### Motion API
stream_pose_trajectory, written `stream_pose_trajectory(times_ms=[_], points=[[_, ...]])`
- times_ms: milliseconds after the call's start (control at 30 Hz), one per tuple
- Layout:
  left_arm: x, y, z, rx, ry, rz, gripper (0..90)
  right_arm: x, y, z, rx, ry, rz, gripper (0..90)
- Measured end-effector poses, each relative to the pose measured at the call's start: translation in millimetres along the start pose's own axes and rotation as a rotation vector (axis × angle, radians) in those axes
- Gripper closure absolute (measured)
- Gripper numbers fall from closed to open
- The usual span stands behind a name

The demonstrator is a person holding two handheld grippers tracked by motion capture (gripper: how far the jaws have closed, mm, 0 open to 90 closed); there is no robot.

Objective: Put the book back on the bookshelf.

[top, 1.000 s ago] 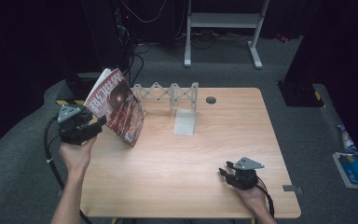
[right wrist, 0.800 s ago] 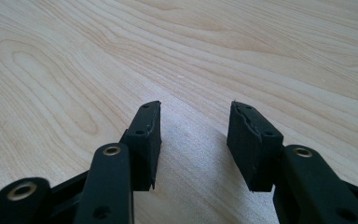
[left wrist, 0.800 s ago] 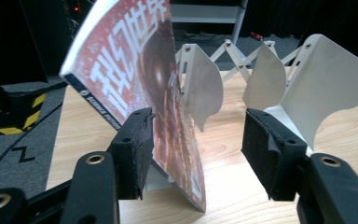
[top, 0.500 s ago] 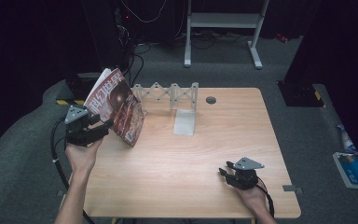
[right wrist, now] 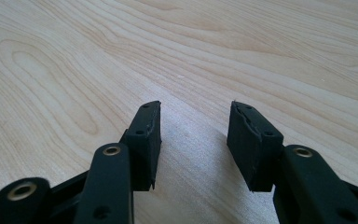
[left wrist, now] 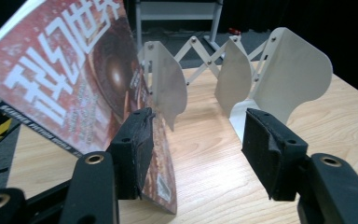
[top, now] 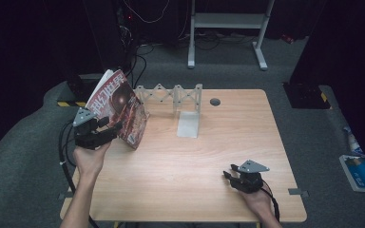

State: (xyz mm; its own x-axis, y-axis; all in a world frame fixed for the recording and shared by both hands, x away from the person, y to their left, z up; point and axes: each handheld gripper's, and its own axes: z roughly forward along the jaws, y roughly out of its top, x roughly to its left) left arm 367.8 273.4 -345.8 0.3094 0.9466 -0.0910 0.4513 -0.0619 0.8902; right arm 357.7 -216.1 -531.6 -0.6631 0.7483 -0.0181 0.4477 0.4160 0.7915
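A red magazine (top: pixel 119 107) with white characters on its cover stands tilted at the table's far left, leaning toward a white folding rack (top: pixel 171 95). My left gripper (top: pixel 111 130) is at the magazine's near lower edge. In the left gripper view the magazine (left wrist: pixel 65 74) slants across the left, and its lower corner reaches into the gap beside the left pad (left wrist: pixel 137 149). The jaws of the left gripper (left wrist: pixel 196 126) stand wide apart and do not clamp it. The rack's plates (left wrist: pixel 289 70) rise behind. My right gripper (top: pixel 229 172) rests open near the front right, over bare wood (right wrist: pixel 196 116).
The wooden table (top: pixel 228 137) has a round cable hole (top: pixel 215 101) near its far edge. The rack's flat base plate (top: pixel 188 124) lies mid-table. A white metal frame (top: pixel 228 23) stands on the floor behind, and a blue-and-white object (top: pixel 359 173) lies on the floor at right.
My left gripper has shifted slightly toward the near side and to the right along the magazine's lower edge. The magazine and my right gripper look unmoved.
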Motion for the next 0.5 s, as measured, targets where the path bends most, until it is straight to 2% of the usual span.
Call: stream_pose_trajectory(times_ms=[500], points=[[-14.3,-1.3,9.5,0.009,-0.047,0.006,43.2,0.1,-0.1,-0.1,0.001,0.000,0.002,54.4]])
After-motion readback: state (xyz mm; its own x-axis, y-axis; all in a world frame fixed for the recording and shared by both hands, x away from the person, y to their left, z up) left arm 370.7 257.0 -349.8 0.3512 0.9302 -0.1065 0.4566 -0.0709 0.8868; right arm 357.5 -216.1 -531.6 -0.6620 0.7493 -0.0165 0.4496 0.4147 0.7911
